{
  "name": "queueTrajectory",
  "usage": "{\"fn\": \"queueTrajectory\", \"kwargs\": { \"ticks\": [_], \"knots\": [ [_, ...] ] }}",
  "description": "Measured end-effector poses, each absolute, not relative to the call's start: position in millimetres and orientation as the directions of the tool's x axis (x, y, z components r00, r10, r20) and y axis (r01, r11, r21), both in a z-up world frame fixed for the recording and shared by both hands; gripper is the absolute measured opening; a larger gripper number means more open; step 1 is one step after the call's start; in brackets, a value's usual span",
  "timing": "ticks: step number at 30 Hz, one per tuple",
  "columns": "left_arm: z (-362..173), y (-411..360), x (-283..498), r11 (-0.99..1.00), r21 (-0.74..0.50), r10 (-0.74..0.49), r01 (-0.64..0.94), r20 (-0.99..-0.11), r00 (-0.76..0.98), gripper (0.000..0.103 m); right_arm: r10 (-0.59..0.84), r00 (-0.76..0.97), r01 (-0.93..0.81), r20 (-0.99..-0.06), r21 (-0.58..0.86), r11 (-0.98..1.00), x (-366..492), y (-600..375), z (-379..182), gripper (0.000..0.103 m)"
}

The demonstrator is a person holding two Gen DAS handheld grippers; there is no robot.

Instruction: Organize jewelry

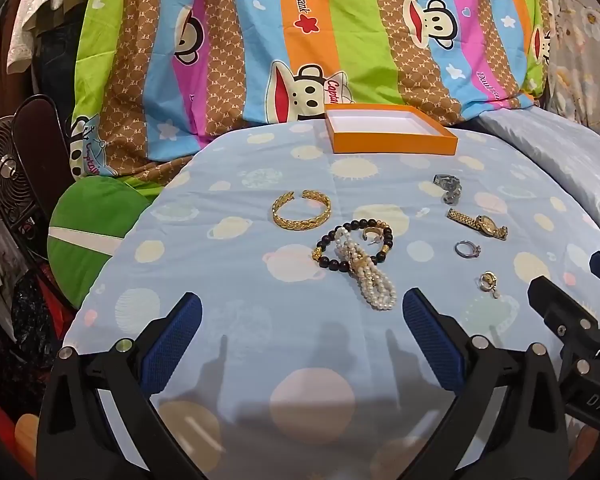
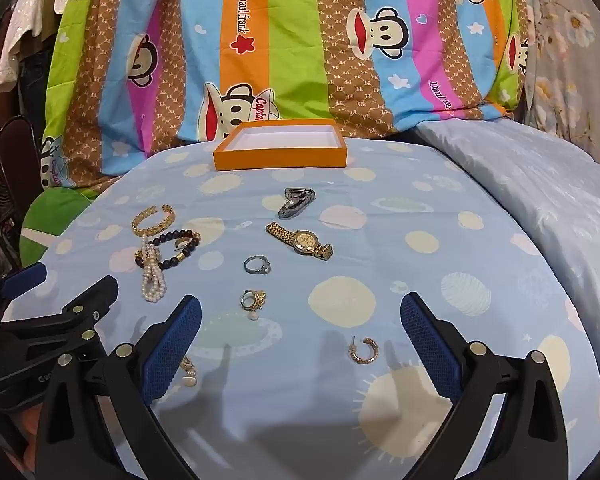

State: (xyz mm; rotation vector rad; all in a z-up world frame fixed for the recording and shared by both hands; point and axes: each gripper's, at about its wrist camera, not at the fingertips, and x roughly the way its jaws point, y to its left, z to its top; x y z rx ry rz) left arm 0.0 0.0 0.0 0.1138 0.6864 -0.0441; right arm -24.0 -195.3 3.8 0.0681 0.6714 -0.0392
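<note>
Orange box (image 2: 280, 160), white inside, open and empty, at far edge of sheet. Nearer, scattered flat: gold cuff (image 2: 153, 220), dark bead bracelet (image 2: 180, 246) overlapping pearl strands (image 2: 153, 280), silver watch (image 2: 296, 201), gold watch (image 2: 302, 240), silver ring (image 2: 257, 265), gold hoop earring (image 2: 364, 351).

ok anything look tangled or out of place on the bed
Yes: the pearl bracelet lies across the dark bead bracelet, with a gold hoop inside that loop, so the three overlap. The other pieces lie apart. The orange box holds no jewelry yet.
</note>
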Motion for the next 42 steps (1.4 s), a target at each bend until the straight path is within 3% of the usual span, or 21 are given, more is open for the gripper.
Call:
{"fn": "queueTrajectory", "kwargs": {
  "ticks": [42],
  "knots": [
    [-0.1,-0.1,-0.1,0.993,0.09,-0.004,0.079,-0.634,0.773,0.098,-0.012,0.785,0.059,-0.619,0.056,0.997,-26.3,-194.1,1.4,0.098]
  ]
}}
